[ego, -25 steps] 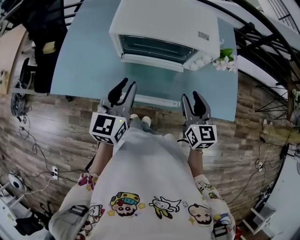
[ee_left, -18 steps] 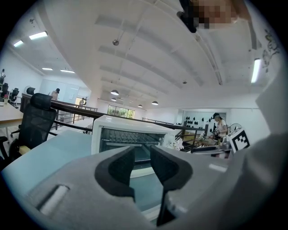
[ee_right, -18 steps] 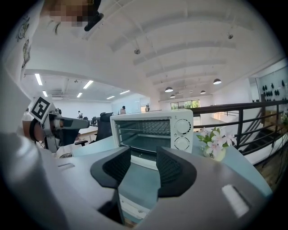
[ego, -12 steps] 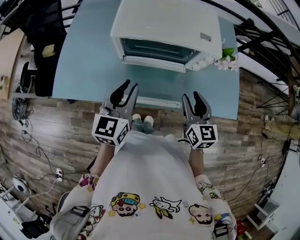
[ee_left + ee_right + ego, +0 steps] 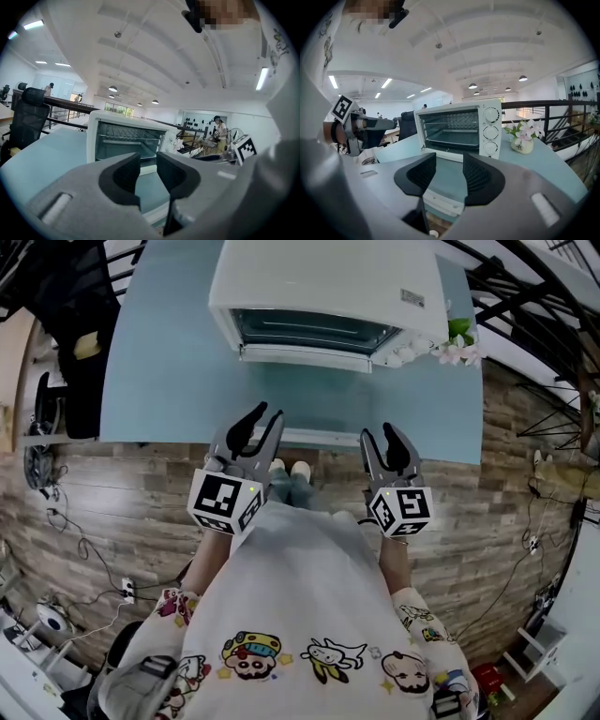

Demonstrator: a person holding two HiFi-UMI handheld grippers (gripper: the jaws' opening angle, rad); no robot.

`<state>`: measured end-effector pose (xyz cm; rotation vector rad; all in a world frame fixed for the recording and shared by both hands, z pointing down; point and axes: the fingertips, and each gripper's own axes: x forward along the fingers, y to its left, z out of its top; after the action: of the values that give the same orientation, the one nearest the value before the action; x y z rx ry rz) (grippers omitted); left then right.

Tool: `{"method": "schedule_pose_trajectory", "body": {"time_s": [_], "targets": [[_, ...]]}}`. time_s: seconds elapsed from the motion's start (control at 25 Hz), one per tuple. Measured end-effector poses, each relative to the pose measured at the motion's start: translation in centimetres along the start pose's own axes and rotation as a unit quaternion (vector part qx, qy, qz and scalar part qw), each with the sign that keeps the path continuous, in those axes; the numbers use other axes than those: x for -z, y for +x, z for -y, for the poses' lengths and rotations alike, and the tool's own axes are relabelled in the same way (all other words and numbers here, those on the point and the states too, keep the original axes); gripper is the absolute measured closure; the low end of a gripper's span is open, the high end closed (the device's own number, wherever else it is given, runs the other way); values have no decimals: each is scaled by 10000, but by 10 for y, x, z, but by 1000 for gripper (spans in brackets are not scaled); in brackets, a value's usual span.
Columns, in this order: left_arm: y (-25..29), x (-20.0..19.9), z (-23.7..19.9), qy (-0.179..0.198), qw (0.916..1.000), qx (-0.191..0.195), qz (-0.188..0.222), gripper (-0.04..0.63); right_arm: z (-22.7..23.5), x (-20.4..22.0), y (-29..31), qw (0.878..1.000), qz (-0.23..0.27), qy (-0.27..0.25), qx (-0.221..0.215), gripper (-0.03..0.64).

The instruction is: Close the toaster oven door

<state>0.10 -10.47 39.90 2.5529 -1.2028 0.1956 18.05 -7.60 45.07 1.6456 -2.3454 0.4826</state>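
A white toaster oven stands at the far side of the light blue table, its glass door folded down flat in front of the open cavity. My left gripper hovers over the table's near edge, open and empty, well short of the oven. My right gripper is level with it to the right, also open with nothing between its jaws. In the left gripper view the oven shows beyond the open left gripper. In the right gripper view the oven and its three knobs lie past the right gripper.
A small vase of pink-white flowers stands just right of the oven. A black office chair sits beyond the table's left end. Black railings run behind the table. Cables lie on the wood floor.
The left gripper has drifted slightly right and the oven sits a little higher in the head view. Both grippers stay open and the door stays down.
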Motion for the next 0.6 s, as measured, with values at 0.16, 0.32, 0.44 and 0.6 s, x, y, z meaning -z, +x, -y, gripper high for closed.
{"method": "schedule_pose_trajectory", "body": {"time_s": [0.16, 0.32, 0.44, 0.6], "targets": [[5, 10, 6, -9, 9998, 153, -124, 494, 0, 20, -2, 9997, -189, 111, 49, 442], [8, 22, 14, -28, 9993, 282, -233, 494, 0, 38, -7, 9992, -333, 222, 90, 442], [12, 31, 21, -53, 9987, 386, -326, 494, -2, 51, -9, 9986, -425, 296, 98, 442], [16, 45, 31, -85, 9974, 550, -456, 494, -8, 67, -12, 9978, -537, 375, 79, 442]]}}
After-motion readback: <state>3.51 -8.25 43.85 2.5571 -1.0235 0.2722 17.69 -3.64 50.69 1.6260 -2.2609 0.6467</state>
